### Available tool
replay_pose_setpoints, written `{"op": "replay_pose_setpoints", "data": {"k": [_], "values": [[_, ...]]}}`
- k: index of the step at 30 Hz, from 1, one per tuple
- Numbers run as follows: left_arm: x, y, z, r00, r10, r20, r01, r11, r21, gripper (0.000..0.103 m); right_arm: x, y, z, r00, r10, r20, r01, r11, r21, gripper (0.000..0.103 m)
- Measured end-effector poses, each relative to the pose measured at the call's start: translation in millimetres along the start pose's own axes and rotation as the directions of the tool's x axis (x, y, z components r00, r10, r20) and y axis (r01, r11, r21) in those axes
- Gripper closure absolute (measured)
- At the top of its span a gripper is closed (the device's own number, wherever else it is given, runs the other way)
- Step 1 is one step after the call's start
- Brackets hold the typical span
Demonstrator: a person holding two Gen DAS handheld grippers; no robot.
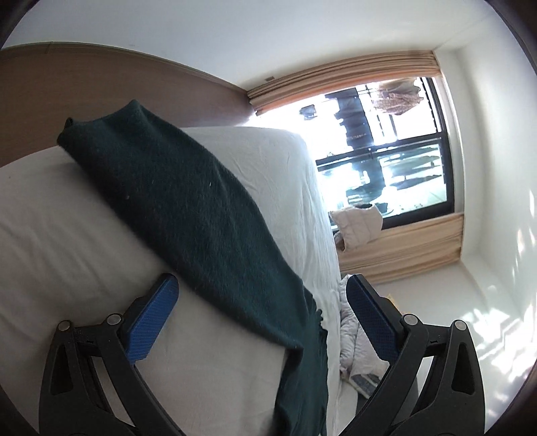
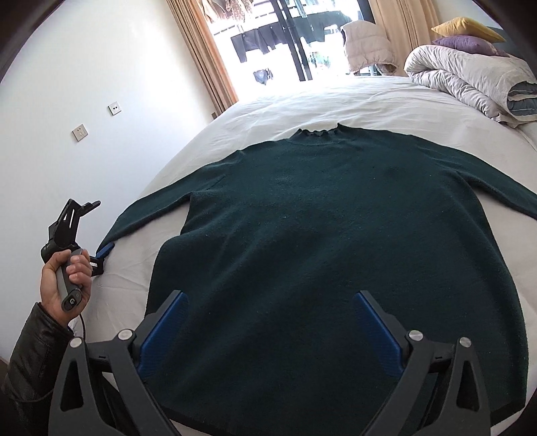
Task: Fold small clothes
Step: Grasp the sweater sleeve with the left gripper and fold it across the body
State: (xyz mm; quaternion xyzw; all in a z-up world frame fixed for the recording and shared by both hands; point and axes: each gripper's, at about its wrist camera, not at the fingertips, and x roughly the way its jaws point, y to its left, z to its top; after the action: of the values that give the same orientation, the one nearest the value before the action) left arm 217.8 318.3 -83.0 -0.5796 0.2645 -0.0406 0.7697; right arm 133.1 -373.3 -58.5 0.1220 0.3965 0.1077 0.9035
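Observation:
A dark green knit sweater (image 2: 335,234) lies flat on the white bed (image 2: 302,100), collar at the far side, both sleeves spread out. My right gripper (image 2: 270,298) is open and hovers over the sweater's lower body, near the hem. My left gripper (image 1: 261,285) is open at the end of the left sleeve (image 1: 188,208), with the sleeve's cuff end lying between its blue fingers (image 1: 151,318). It also shows in the right wrist view (image 2: 102,251), held by a hand at the bed's left edge.
A rolled white duvet (image 2: 470,77) with a yellow pillow (image 2: 466,28) and a purple pillow (image 2: 470,45) lies at the far right of the bed. A beige padded vest (image 2: 365,47) hangs by the window. White wall with sockets (image 2: 80,132) on the left.

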Motion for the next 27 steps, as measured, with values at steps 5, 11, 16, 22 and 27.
{"op": "replay_pose_setpoints", "data": {"k": [5,11,16,22,27], "values": [[28.5,10.0,30.1,1.000,-0.006,-0.013,0.005,0.995,-0.095,0.052,5.5,-3.8,2.1,1.000,0.007,0.006,-0.007,1.000,-0.003,0.005],[47.2,28.4,38.1,1.000,0.013,-0.017,-0.015,0.992,-0.123,0.092,25.7,-18.5,16.2,1.000,0.012,-0.008,-0.012,1.000,0.019,0.005],[63.7,-18.9,31.8,0.997,0.074,-0.003,-0.074,0.995,0.064,0.092,44.3,-40.5,27.0,0.999,0.041,-0.024,-0.039,0.996,0.082,0.007],[129.1,-146.1,-28.0,0.987,0.150,-0.056,-0.110,0.889,0.444,0.092,40.4,-72.5,17.5,0.999,0.053,-0.010,-0.051,0.988,0.142,0.007],[212.7,-235.1,-143.7,0.961,0.214,-0.176,-0.029,0.710,0.704,0.092,23.6,-112.6,6.6,0.999,0.024,0.023,-0.028,0.977,0.210,0.007]]}}
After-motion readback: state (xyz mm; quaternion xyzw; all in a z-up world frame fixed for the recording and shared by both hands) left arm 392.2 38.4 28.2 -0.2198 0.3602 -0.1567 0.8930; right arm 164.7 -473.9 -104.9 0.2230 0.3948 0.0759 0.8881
